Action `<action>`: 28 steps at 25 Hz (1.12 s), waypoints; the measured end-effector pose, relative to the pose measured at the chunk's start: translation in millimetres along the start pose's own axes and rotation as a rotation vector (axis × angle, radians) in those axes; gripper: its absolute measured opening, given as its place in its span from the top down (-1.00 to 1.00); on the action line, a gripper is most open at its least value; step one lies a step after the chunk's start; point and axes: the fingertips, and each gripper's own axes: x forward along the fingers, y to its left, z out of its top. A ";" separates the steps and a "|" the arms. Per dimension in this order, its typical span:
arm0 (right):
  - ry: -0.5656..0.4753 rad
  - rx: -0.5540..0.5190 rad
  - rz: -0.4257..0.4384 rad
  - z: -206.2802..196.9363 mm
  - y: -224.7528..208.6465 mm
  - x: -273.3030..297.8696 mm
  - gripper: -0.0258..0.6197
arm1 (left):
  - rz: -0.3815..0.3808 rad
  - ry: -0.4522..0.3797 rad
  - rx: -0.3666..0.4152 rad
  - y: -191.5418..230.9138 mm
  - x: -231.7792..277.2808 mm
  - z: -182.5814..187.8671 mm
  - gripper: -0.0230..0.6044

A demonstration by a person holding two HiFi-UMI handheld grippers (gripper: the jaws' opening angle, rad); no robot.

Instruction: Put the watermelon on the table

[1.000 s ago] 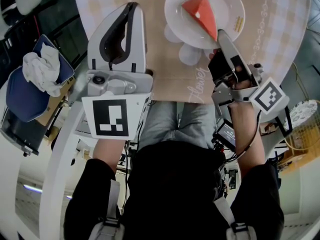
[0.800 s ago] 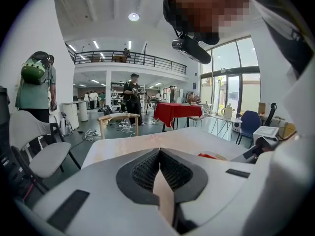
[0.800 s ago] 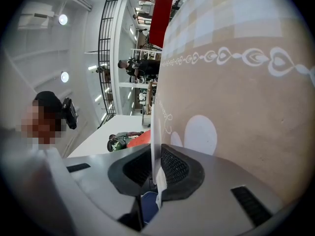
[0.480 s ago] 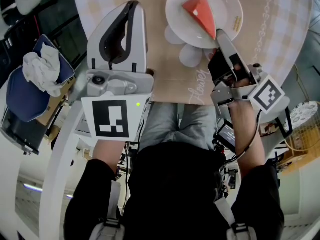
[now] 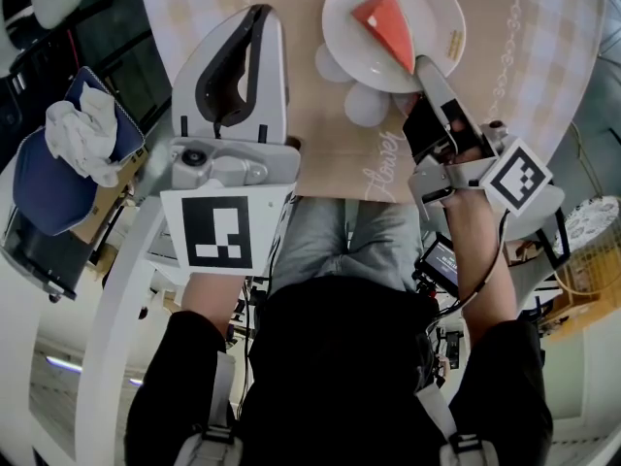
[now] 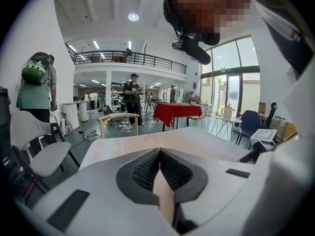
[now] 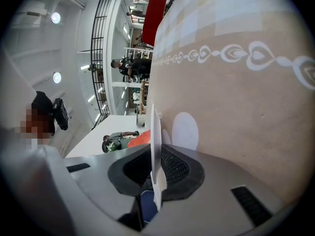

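**Plate over table, not yet let go**

Watermelon slice (image 5: 386, 25) lies on white plate (image 5: 439, 6), top centre of frame, over the tablecloth (image 5: 320, 134). Right gripper (image 5: 420, 65) is clamped on the plate's near rim. Cannot tell if the plate is resting down. Release looks left to do. Left gripper (image 5: 255, 13) is closed on nothing, upper left.

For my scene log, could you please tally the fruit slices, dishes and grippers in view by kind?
watermelon slice: 1
white plate: 1
grippers: 2, the left gripper and the right gripper
total: 4
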 end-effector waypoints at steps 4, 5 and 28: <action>0.003 0.003 -0.015 -0.2 -2.3 -1.0 0.78 | -0.007 0.002 0.002 -2.8 -0.1 0.7 0.89; 0.004 0.001 -0.020 0.0 -3.2 -0.9 0.78 | -0.009 0.002 0.002 -3.1 0.4 0.9 0.89; 0.087 -0.113 -0.269 -8.3 -14.4 7.4 0.76 | -0.022 -0.007 -0.008 2.5 3.7 7.4 0.89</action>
